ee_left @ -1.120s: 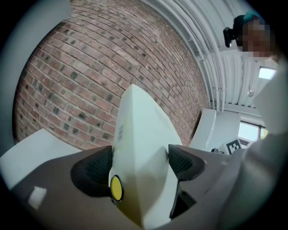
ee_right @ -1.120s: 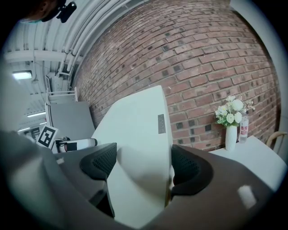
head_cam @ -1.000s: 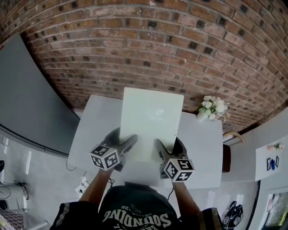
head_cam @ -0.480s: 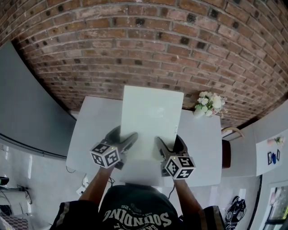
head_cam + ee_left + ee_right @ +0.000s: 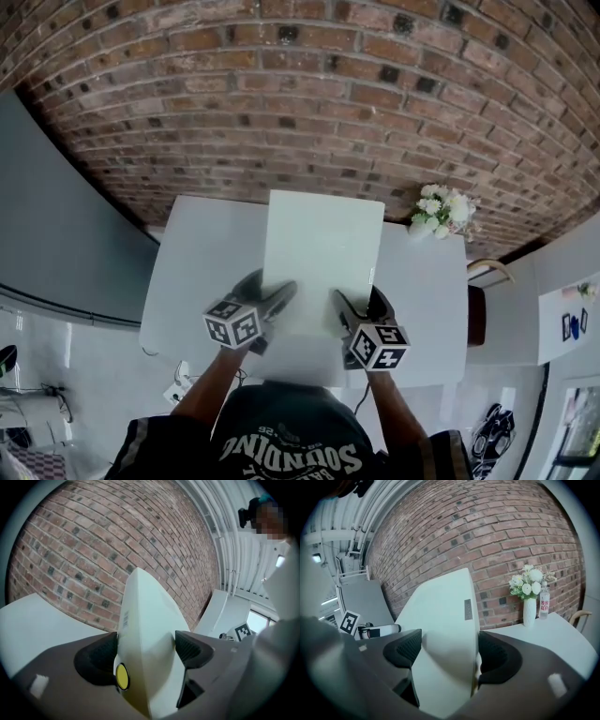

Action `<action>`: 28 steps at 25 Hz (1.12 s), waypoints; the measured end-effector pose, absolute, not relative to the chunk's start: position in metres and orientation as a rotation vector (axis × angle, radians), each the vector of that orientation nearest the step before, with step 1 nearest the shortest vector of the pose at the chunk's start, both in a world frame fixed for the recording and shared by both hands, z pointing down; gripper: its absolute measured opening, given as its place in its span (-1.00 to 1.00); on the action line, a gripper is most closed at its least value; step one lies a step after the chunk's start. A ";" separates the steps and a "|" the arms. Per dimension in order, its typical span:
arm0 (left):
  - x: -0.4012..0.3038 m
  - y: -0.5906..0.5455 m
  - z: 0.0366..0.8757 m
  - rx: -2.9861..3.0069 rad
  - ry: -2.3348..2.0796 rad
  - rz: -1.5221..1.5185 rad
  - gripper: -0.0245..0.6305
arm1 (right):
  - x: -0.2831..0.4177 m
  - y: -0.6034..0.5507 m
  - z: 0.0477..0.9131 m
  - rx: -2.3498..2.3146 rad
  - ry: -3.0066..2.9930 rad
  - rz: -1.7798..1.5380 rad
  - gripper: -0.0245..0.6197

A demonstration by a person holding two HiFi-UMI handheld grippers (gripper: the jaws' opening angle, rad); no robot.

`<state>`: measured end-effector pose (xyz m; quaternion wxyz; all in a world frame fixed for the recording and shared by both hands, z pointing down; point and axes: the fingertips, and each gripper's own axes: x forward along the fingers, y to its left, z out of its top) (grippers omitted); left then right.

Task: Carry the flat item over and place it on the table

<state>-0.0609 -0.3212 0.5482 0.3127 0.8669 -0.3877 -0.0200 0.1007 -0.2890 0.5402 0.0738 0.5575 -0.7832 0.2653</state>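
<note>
The left gripper (image 5: 147, 648) has its two dark pads pressed narrowly against the near left edge of a thin white panel (image 5: 323, 253). The right gripper (image 5: 447, 651) is clamped in the same way on the near right edge. Each carries its marker cube on the person's side of the fingers.

Between and beyond the fingers, the panel is a plain, smooth, off-white rectangle with rounded corners, its long side running away from the person. A round yellow sticker (image 5: 122, 677) sits just beside the left gripper's left pad. A small barcode-like label (image 5: 125, 618) lies farther up that edge, and a small grey label (image 5: 468, 609) lies past the right gripper's right pad.

The panel is held over a white table (image 5: 202, 272), with its far end raised. Its near end is blurred in the head view.

To the right of the right gripper's fingers and farther off, a white vase of white flowers (image 5: 528, 597) stands on the table, with a clear bottle (image 5: 543, 604) just beside it. A brick wall (image 5: 300, 103) rises beyond the table.
</note>
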 end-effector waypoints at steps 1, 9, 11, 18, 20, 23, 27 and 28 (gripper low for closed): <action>-0.060 -0.320 0.554 2.280 -1.021 -0.041 0.26 | 0.102 -0.288 0.547 1.669 -2.342 0.814 0.24; -0.057 -0.314 0.602 2.224 -1.028 0.033 0.26 | 0.106 -0.284 0.599 1.616 -2.272 0.922 0.24; -0.056 -0.312 0.613 2.214 -1.020 0.037 0.26 | 0.105 -0.282 0.609 1.602 -2.258 0.939 0.24; -0.058 -0.297 0.648 2.169 -1.007 0.090 0.26 | 0.104 -0.266 0.647 1.559 -2.203 1.029 0.23; -0.058 -0.292 0.657 2.151 -1.005 0.112 0.26 | 0.104 -0.261 0.657 1.549 -2.182 1.051 0.23; -0.056 -0.286 0.675 2.129 -0.985 0.142 0.26 | 0.104 -0.256 0.671 1.532 -2.154 1.069 0.23; -0.056 -0.285 0.692 2.085 -0.982 0.170 0.25 | 0.104 -0.256 0.688 1.514 -2.121 1.104 0.23; -0.056 -0.285 0.697 2.075 -0.983 0.176 0.25 | 0.105 -0.256 0.692 1.511 -2.112 1.117 0.23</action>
